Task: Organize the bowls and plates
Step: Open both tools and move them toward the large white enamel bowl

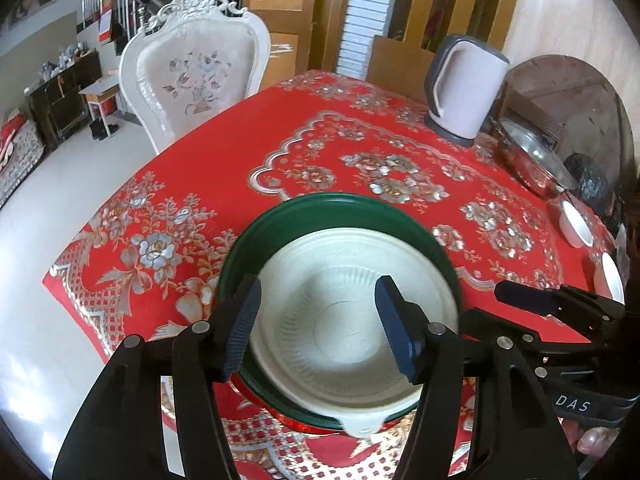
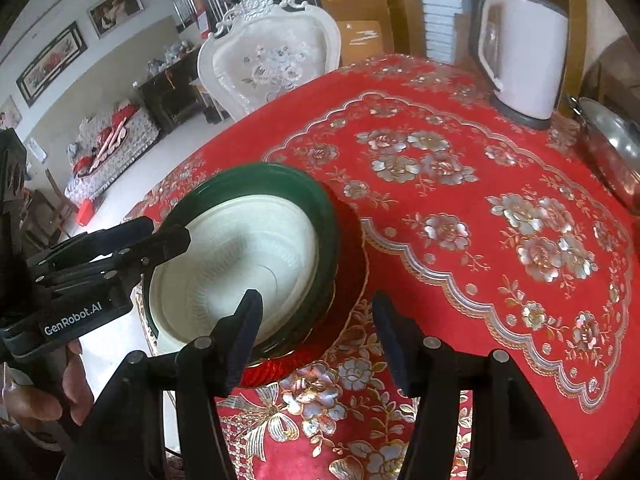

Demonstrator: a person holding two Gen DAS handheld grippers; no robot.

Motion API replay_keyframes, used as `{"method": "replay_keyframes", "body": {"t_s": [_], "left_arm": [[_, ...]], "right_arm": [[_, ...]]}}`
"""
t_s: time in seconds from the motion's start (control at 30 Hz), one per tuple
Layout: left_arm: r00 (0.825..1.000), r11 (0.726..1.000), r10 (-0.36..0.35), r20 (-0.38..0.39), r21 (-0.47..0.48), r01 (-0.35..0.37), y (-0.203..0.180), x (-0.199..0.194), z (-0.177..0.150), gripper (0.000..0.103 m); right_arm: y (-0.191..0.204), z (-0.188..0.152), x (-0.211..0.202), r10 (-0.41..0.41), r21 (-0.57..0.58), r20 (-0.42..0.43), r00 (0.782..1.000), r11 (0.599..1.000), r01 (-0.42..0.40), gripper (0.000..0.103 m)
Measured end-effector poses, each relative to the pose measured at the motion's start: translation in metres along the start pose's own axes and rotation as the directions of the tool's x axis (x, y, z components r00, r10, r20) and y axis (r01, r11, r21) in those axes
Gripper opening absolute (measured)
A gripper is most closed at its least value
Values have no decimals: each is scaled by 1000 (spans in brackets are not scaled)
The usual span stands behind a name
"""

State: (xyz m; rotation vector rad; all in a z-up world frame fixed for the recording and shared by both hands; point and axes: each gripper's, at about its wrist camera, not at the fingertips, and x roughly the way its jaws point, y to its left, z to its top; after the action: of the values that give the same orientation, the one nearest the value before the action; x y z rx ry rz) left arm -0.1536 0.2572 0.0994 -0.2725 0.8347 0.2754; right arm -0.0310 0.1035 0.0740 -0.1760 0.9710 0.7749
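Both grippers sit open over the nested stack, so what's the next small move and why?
Probably swing the right gripper toward the small white bowls at the table's right edge. The white bowl already sits nested in the green plate, the left gripper grips nothing, and those bowls are still loose.

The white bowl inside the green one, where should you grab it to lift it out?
Probably by its rim. The white bowl sits nested in the green bowl, so its sides are hidden and only the thin top edge is free. Come from above and pinch the near edge, one finger inside, one outside, perhaps at the little lip that sticks out.
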Motion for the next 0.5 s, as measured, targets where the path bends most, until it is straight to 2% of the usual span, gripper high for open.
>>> {"method": "replay_keyframes", "body": {"t_s": [0.23,0.5], "left_arm": [[998,997,-58,-12,51,58,-32,1,5,60],[992,982,-124,-24,143,126,-88,3,7,60]], "right_arm": [[-23,-7,-17,-17,55,23,1000,998,16,61],[-70,-23,-47,-78,172,56,995,983,67,64]]}}
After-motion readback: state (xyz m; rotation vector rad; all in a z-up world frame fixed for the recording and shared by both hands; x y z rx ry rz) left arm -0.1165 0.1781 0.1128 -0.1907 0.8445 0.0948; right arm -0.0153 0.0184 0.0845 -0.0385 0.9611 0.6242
